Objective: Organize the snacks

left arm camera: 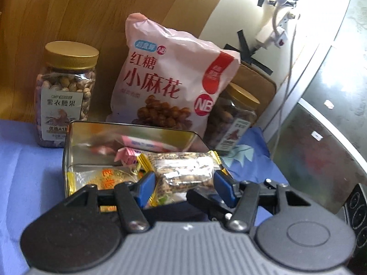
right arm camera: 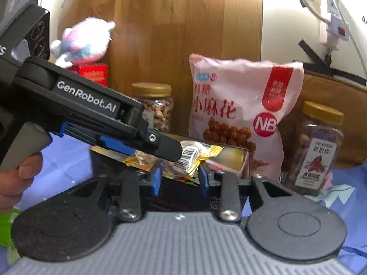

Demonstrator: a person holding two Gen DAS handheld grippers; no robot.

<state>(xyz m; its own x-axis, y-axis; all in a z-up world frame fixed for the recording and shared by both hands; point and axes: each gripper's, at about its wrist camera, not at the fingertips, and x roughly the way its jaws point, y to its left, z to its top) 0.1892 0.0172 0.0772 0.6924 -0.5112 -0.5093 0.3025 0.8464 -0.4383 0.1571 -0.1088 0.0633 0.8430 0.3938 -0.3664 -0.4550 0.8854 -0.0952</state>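
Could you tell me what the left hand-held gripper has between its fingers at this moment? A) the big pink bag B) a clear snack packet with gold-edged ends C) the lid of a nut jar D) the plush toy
B: the left hand-held gripper is closed on the clear snack packet over the open metal tin; the nut jar and pink bag stand untouched behind.

Left gripper (left arm camera: 184, 184) angled down over the tin (left arm camera: 75, 142), blue pads clamped on a snack bar (left arm camera: 183, 168). Right gripper (right arm camera: 180, 177) just beside the tin, jaws parted around the bar's end. Hand (right arm camera: 13, 178) wrapped round the left gripper's handle.
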